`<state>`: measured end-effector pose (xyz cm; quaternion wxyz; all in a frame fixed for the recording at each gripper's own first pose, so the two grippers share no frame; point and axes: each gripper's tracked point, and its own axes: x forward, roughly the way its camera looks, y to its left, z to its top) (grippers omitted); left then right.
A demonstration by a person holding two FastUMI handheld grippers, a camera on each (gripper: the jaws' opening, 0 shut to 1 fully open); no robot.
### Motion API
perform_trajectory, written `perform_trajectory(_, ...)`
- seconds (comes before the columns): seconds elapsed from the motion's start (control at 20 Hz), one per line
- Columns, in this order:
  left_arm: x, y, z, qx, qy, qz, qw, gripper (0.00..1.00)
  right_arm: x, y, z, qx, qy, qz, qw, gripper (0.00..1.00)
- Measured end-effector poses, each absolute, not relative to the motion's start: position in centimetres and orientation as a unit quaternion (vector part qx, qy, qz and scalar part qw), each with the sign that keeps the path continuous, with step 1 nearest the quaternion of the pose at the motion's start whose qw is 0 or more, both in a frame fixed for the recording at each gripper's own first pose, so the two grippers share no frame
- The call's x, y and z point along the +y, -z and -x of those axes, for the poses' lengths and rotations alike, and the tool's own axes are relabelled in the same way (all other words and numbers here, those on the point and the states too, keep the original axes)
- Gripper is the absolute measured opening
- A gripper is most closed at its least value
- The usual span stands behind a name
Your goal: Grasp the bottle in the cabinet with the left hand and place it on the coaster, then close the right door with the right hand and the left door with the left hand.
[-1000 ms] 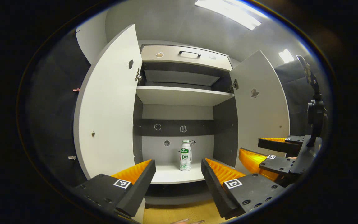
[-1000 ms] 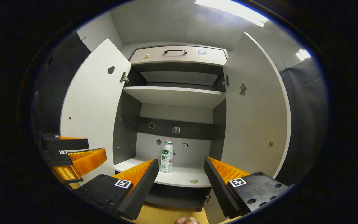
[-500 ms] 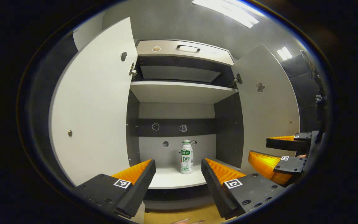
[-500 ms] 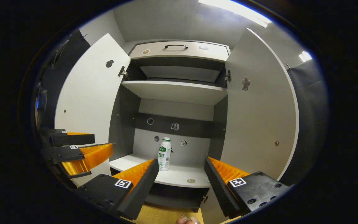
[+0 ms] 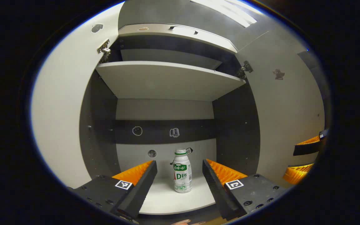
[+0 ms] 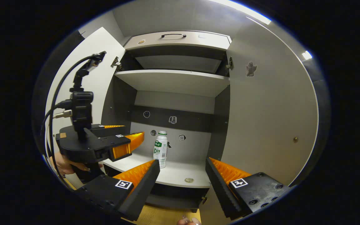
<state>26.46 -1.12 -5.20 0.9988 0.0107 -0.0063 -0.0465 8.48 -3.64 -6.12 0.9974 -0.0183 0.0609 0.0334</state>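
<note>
My left gripper [image 5: 179,175] is spread wide and holds nothing. The small white plastic bottle with a green label band and pale cap [image 5: 182,170] stands upright just ahead, centred in the gap but past my tips. To grasp it well, I judge I should carry straight forward at this height until the ridged, sawtooth-faced pads sit either side of the straight labelled body, below the narrower neck, then close evenly so the light bottle does not tip or skid on the smooth shelf. Pinching near the cap would likely lever it over.

From the right gripper view, my right gripper [image 6: 182,178] is also wide open and empty, hanging in front of the cabinet's front edge. My left gripper [image 6: 127,137] shows there to the left, held by a hand [image 6: 62,164], its tips over the left front part of the lower shelf, near the bottle [image 6: 160,153] but not touching it.

The bottle is a rounded cylinder and looks slick. It rests on the pale, matte laminate lower shelf [image 5: 180,203], towards the back, nearer the rear wall than the front edge. A small round disc [image 6: 188,180], which I cannot identify, lies near the shelf's front edge.

Farther in, the back wall is pale board crossed by a dark horizontal band [image 5: 164,131]. Flat white laminate doors [image 6: 270,125] stand open on both sides, hung on metal hinges [image 5: 104,51]. Above is a second pale shelf [image 5: 167,79] and a drawer front with a dark bar handle [image 6: 173,35].
</note>
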Motion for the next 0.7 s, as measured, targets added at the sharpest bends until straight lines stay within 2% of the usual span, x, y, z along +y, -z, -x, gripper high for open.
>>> perform_trajectory(0.3,-1.9,8.9,-34.2,0.015,0.048,-0.022,0.998,0.92,-3.5,7.3,-10.7,0.072,-0.050,0.021,0.996,0.98)
perform_trajectory(0.7,-1.6,13.0,-40.1,0.043,0.047,-0.007,0.998,0.92,-3.7,10.2,-13.9,0.099,-0.056,0.002,0.994,0.98)
